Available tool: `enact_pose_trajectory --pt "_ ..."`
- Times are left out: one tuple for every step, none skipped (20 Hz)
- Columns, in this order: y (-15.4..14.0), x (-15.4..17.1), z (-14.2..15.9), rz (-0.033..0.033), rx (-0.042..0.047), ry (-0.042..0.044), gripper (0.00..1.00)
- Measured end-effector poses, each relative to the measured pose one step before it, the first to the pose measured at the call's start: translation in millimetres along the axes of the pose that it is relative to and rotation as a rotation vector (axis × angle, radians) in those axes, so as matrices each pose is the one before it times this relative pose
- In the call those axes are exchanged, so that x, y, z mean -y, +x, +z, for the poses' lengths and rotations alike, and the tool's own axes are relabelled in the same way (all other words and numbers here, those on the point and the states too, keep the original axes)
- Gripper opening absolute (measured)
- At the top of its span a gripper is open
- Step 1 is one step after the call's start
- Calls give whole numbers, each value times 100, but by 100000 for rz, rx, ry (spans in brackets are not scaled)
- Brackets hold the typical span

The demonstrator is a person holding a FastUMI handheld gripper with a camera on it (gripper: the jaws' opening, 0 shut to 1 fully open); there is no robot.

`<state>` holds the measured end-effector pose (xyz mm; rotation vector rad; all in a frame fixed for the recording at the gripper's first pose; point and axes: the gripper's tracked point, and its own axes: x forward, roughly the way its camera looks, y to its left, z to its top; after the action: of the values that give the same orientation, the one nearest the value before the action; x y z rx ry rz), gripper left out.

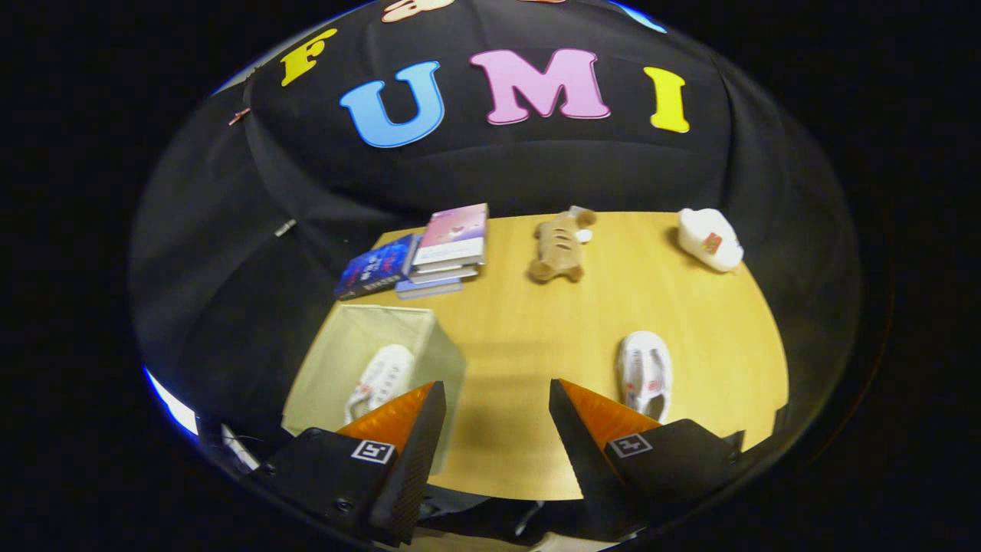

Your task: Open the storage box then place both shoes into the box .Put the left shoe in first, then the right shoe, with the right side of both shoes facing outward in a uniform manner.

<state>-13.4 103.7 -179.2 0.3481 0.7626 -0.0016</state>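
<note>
So over on the left there's the storage box (366, 360), a pale greenish-beige fabric cube with its top open, sitting at the near left corner of the wooden table (536, 337). One white shoe (379, 381) is already lying inside it, lace-up canvas kind, leaning against the box's inner wall; my left finger covers its near end. The box sits just ahead of that left finger.

Past the box, toward the black wall, there's a little pile of books (448, 249), one with a pink cover on top, and a dark blue book (377, 267) lying beside it, touching the stack.

My claw (497, 418) is spread wide, nothing between the fingers, just bare tabletop showing in the gap.

Further back, roughly mid-table, a tan plush toy (562, 245) lies flat.

Then the second white shoe (645, 373) is out on the table just ahead of my right finger, sole down, straps across the top, its near end tucked behind the fingertip. It's well apart from the box.

Far right back corner has a white plush thing (710, 239) with a small red patch on it.
</note>
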Motion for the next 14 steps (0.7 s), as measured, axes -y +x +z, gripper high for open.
enact_pose_trajectory --pt "-384 2508 -947 -4454 -1143 -1218 85" --pt "-9 2479 -1137 -3940 -1596 -4 85" --pt "337 2355 -926 -4014 -1297 529 85" --pt "594 2229 -1139 -3794 -1699 773 85" --pt "796 1893 -1139 -3318 -1444 469 85" --pt "945 1717 -910 -2985 -1494 -159 86" --pt "939 1387 -929 -2440 -1222 -529 85" --pt "674 1022 -777 -1955 -1072 -1010 86" --pt "743 545 -584 -1011 -1394 -685 85" --pt "961 158 -438 57 -1071 -305 84" --pt "972 27 -318 596 -1300 -409 84" --pt "897 -56 -153 733 -903 -759 84" --pt "990 173 -226 -483 -1076 -1546 83" --pt "960 248 -180 -372 -769 -1434 80"
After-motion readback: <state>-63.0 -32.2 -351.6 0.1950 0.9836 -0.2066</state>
